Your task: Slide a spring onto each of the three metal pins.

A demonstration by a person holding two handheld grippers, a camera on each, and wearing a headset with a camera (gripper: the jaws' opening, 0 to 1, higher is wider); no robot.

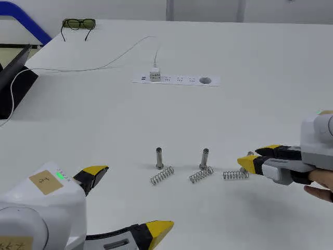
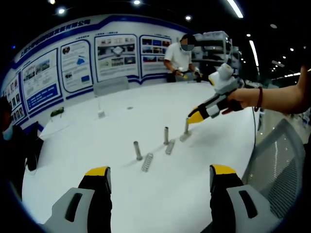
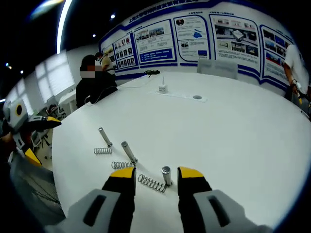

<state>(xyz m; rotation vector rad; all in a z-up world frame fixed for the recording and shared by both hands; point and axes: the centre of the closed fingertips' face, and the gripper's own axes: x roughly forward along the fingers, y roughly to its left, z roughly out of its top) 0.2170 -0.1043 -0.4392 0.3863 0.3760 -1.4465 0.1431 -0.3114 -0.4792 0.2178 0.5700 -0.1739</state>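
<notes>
Three short metal pins stand upright in a row on the white table: left pin (image 1: pixel 159 158), middle pin (image 1: pixel 204 158), and right pin (image 1: pixel 250 154), which is partly hidden by my right gripper (image 1: pixel 256 157). A loose spring lies flat in front of each: (image 1: pixel 162 175), (image 1: pixel 201 175), (image 1: pixel 235 175). In the right gripper view my right gripper (image 3: pixel 156 174) is open, its yellow tips either side of the nearest pin (image 3: pixel 166 175) and its spring (image 3: pixel 151 183). My left gripper (image 1: pixel 127 200) is open and holds nothing, well short of the row (image 2: pixel 166 135).
A white power strip (image 1: pixel 177 79) with a plugged charger and cable lies further back. Dark glasses (image 1: pixel 79 23) rest at the far left corner. A black object (image 1: pixel 13 78) stands at the left edge. People stand beyond the table (image 2: pixel 179 53).
</notes>
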